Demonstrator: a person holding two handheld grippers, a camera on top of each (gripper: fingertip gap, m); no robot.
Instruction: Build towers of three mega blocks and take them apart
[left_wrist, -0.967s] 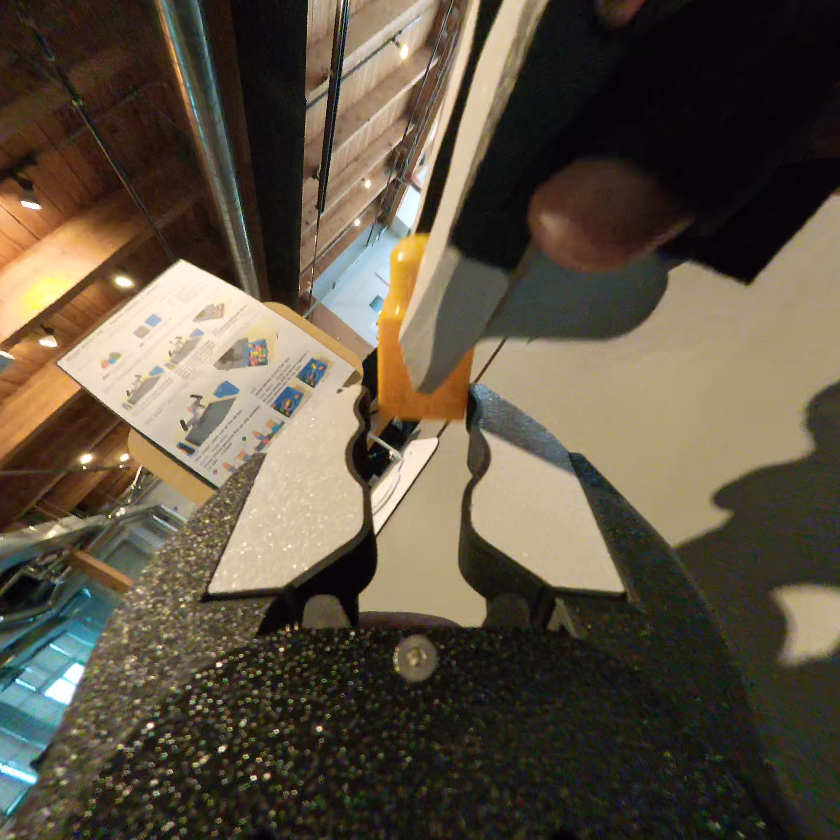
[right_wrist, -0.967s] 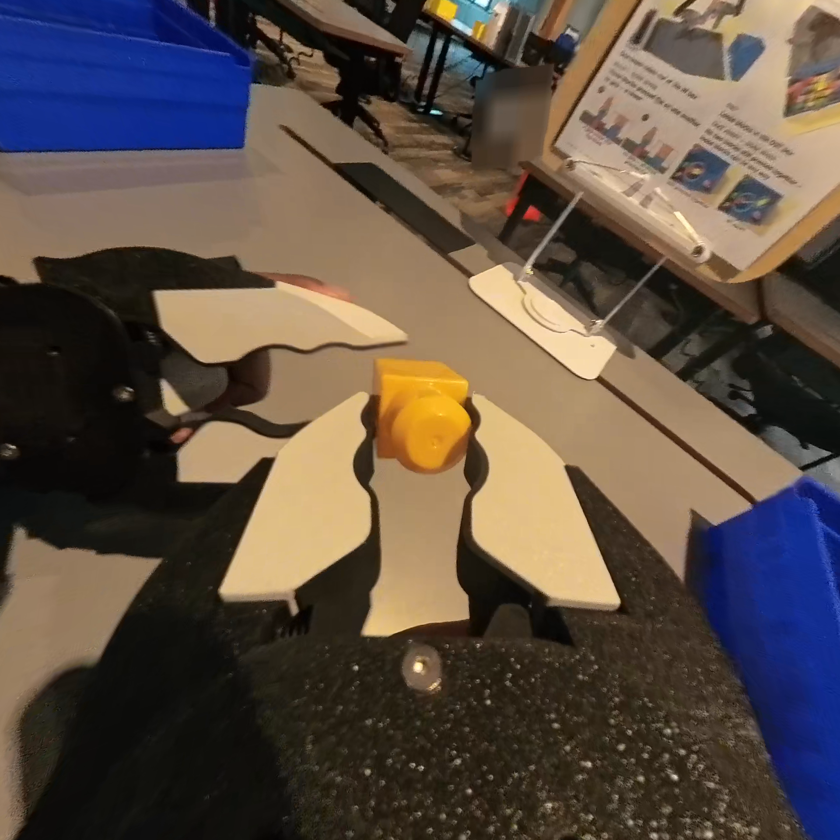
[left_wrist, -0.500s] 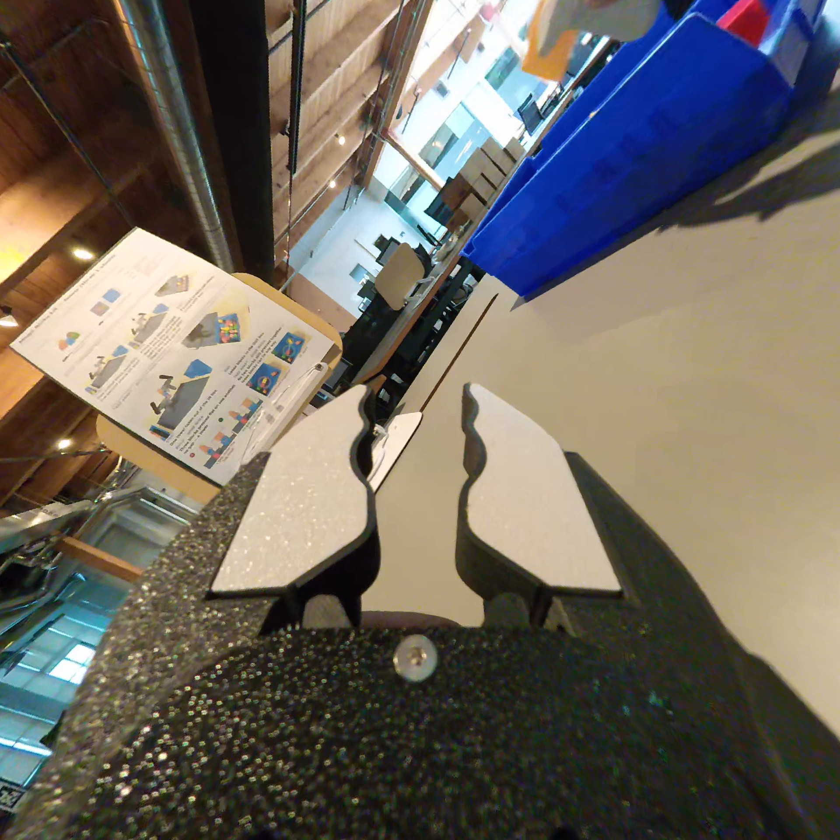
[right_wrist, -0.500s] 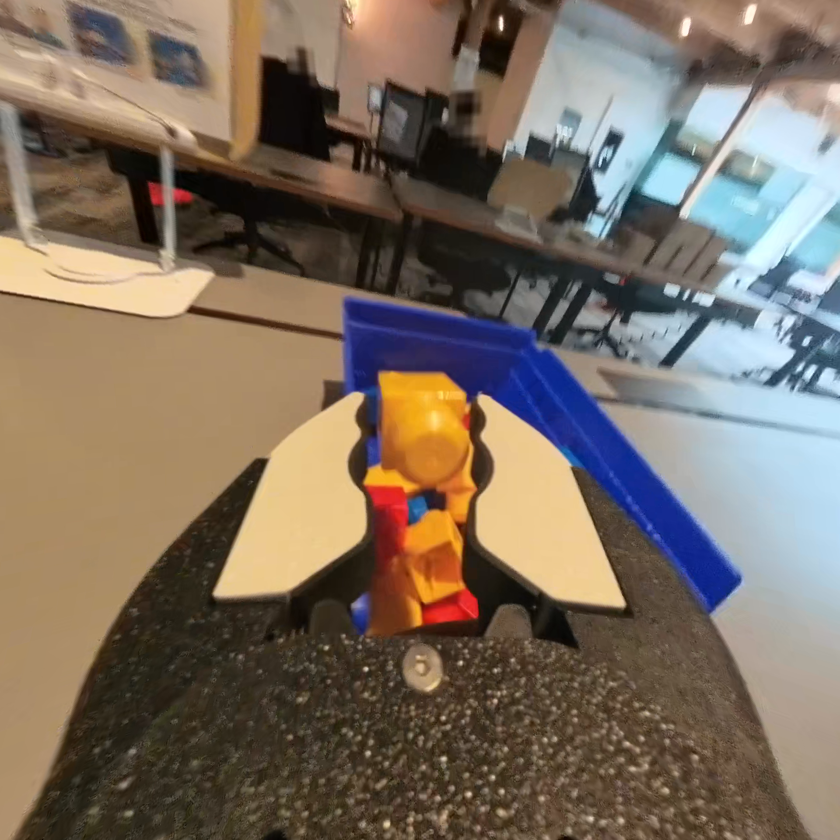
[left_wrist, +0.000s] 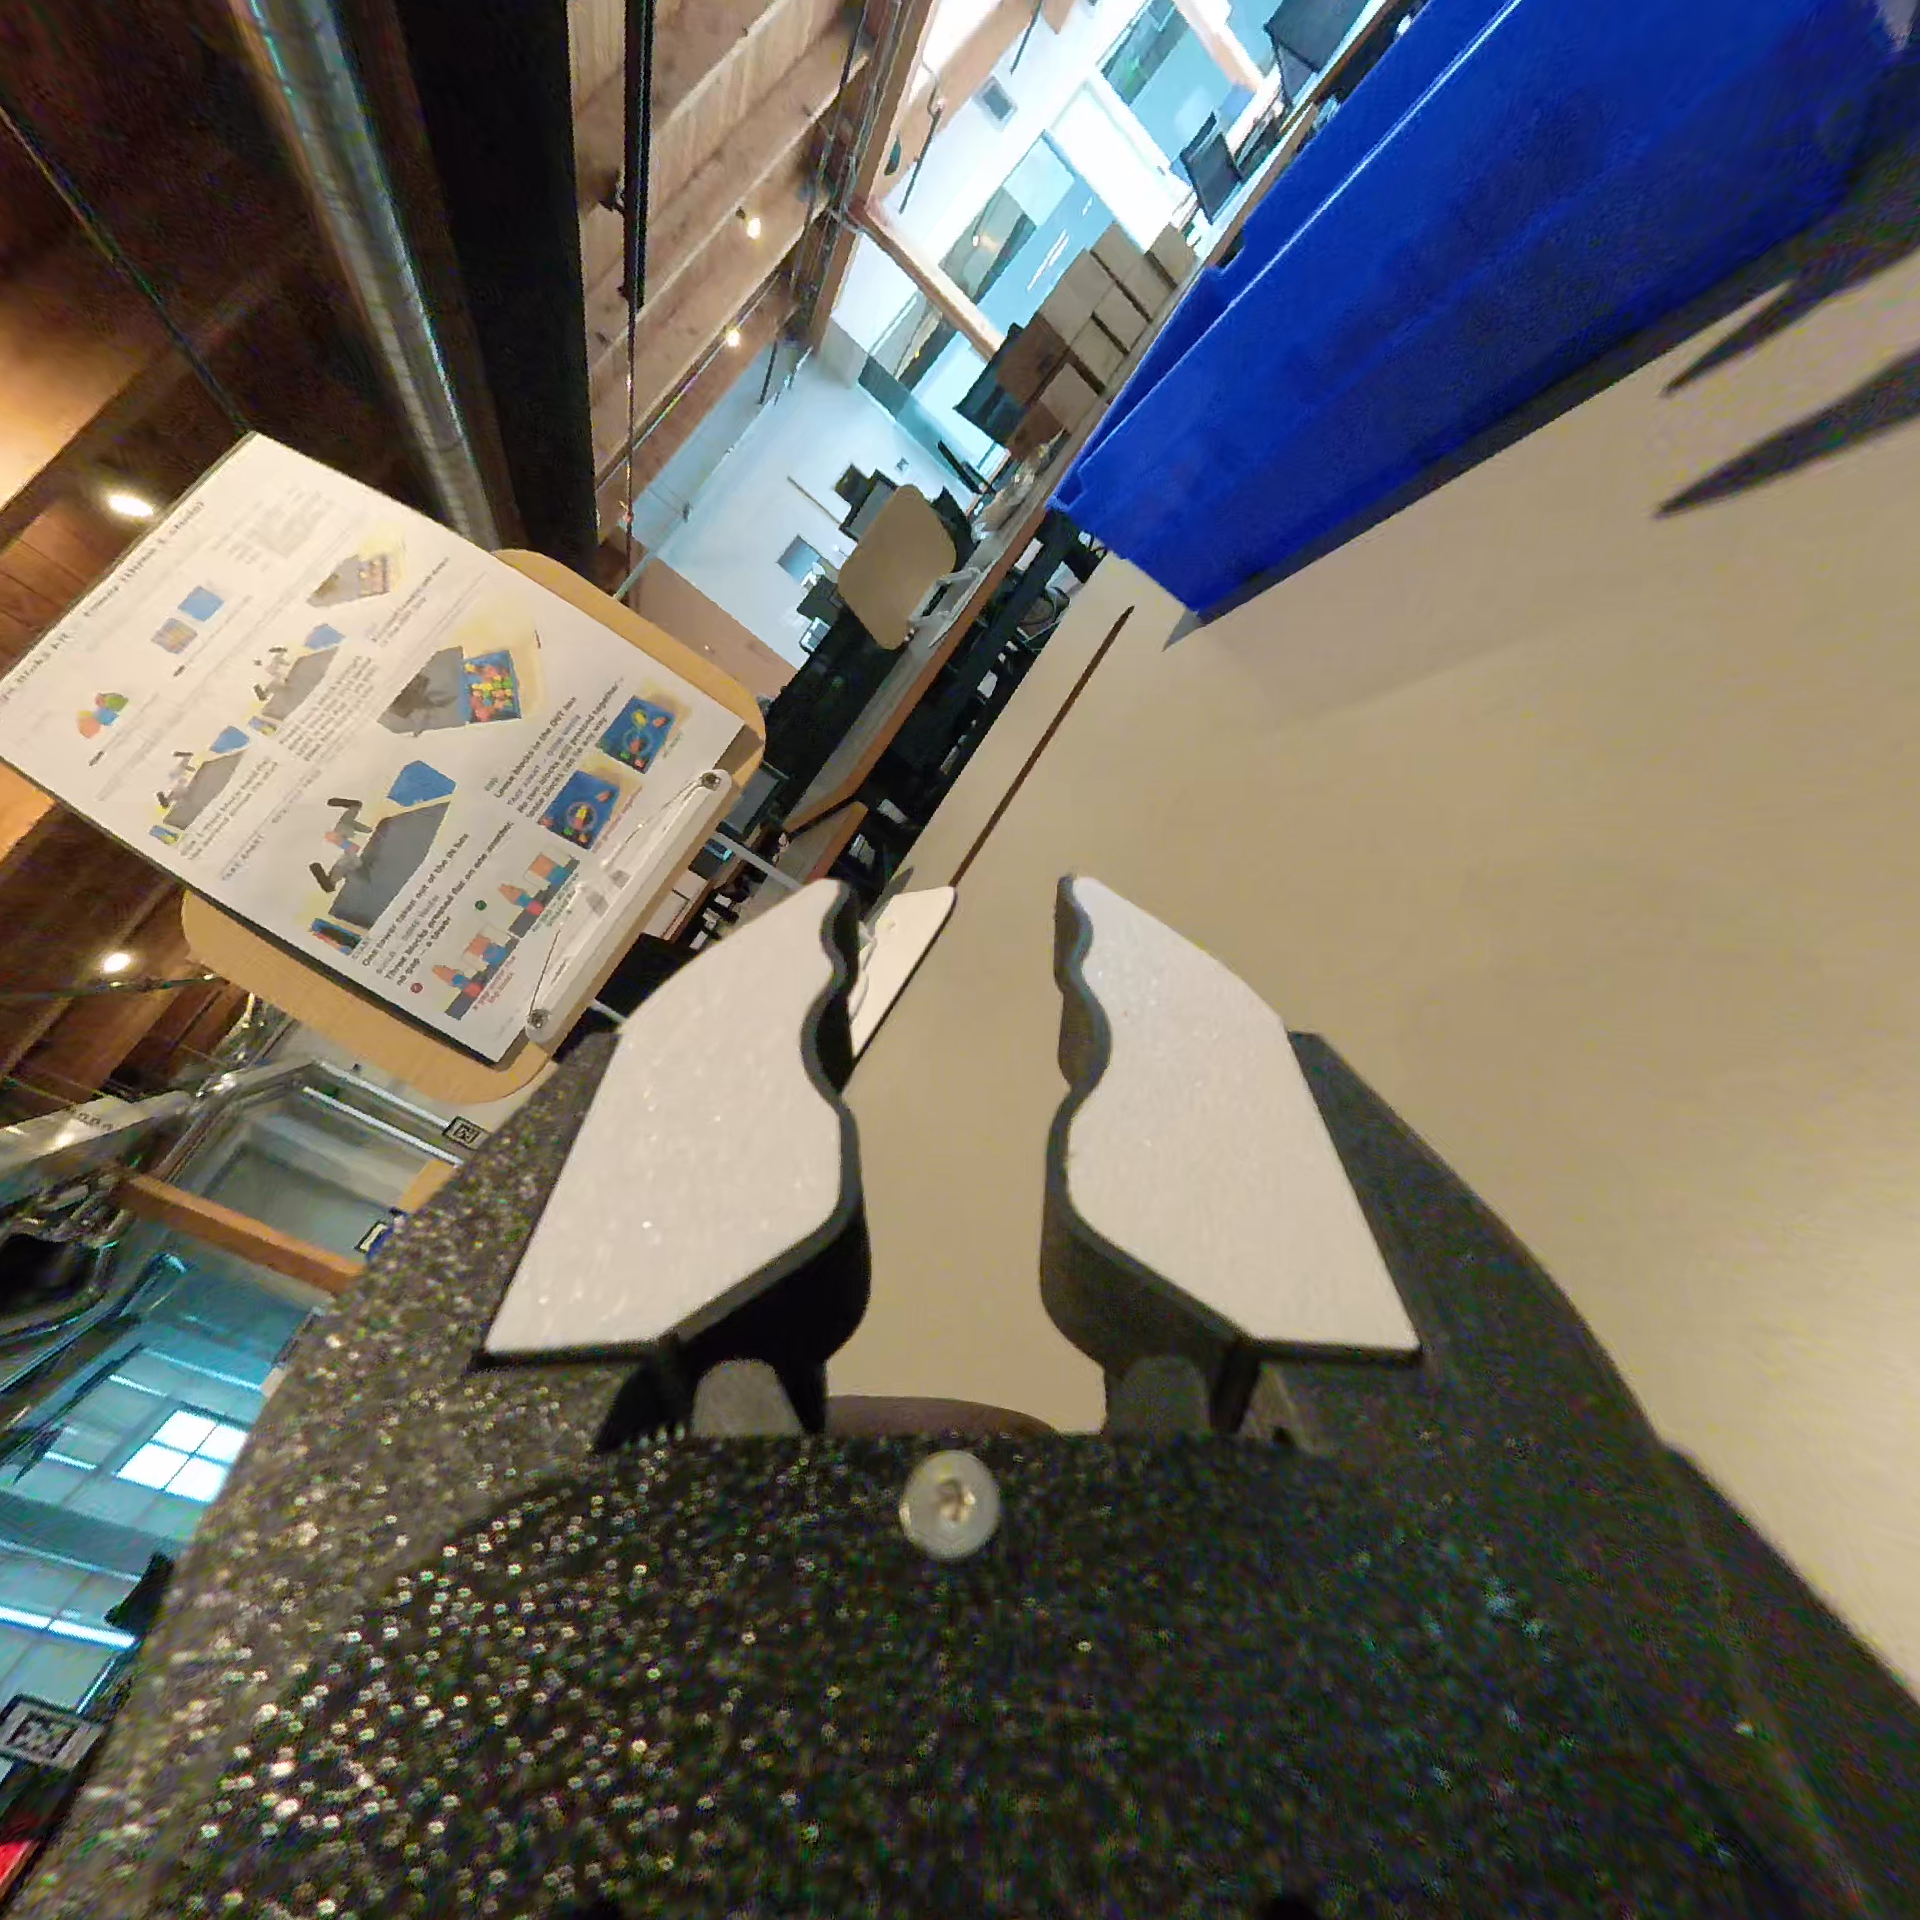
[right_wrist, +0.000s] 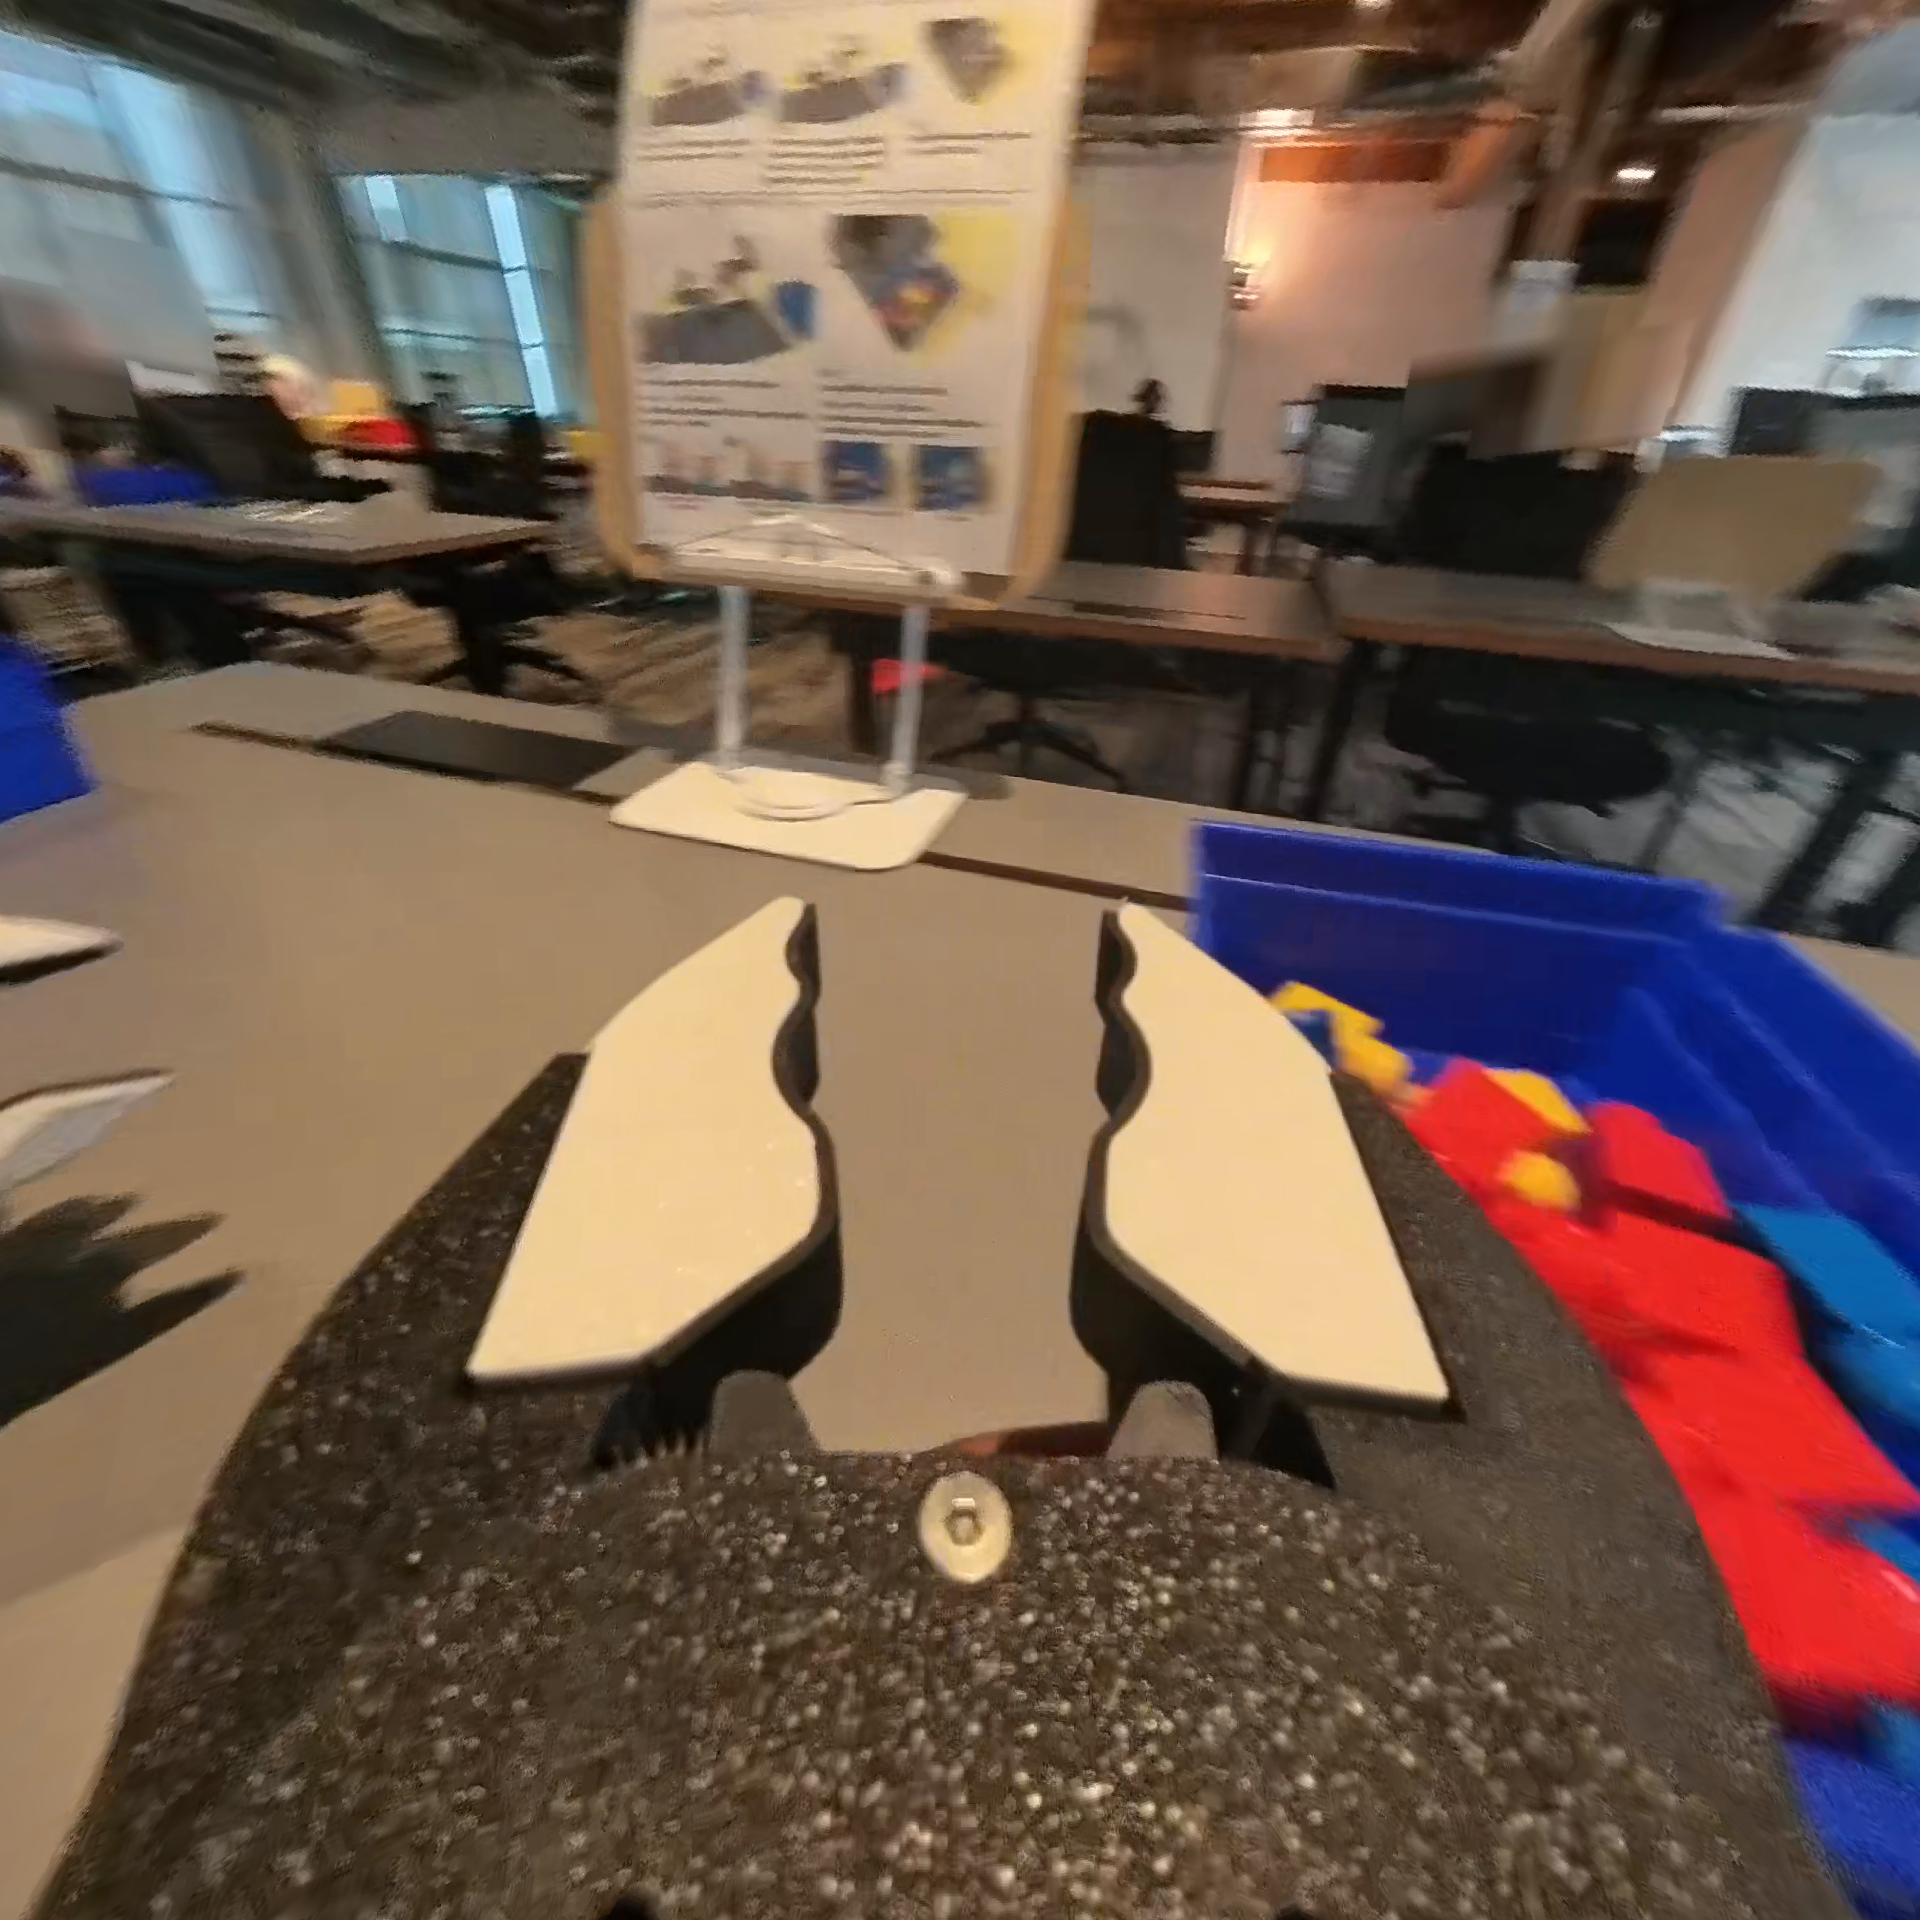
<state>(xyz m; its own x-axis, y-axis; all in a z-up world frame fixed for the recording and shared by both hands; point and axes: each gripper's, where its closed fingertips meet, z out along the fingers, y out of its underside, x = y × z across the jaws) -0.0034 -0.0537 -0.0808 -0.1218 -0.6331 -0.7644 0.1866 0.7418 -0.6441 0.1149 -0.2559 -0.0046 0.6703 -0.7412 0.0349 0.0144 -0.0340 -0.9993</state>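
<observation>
Both grippers are empty with their jaws spread. Over the grey tabletop (right_wrist: 364, 1039), the right gripper (right_wrist: 956, 940) hangs just left of a blue plastic bin (right_wrist: 1455, 935) heaped with red, yellow and blue mega blocks (right_wrist: 1621, 1247). Farther off stands a white-based stand with an illustrated instruction sheet (right_wrist: 842, 291). Tilted sideways, the left gripper (left_wrist: 951, 914) points along the table towards that sheet, another blue plastic bin (left_wrist: 1507, 312) lying far right.

The bench (right_wrist: 364, 935) looked matt and smooth; the blue bin (right_wrist: 1455, 935) and the blocks (right_wrist: 1662, 1299) inside were glossy plastic, and the right tongs (right_wrist: 956, 935) wore a speckled, grainy black shell
</observation>
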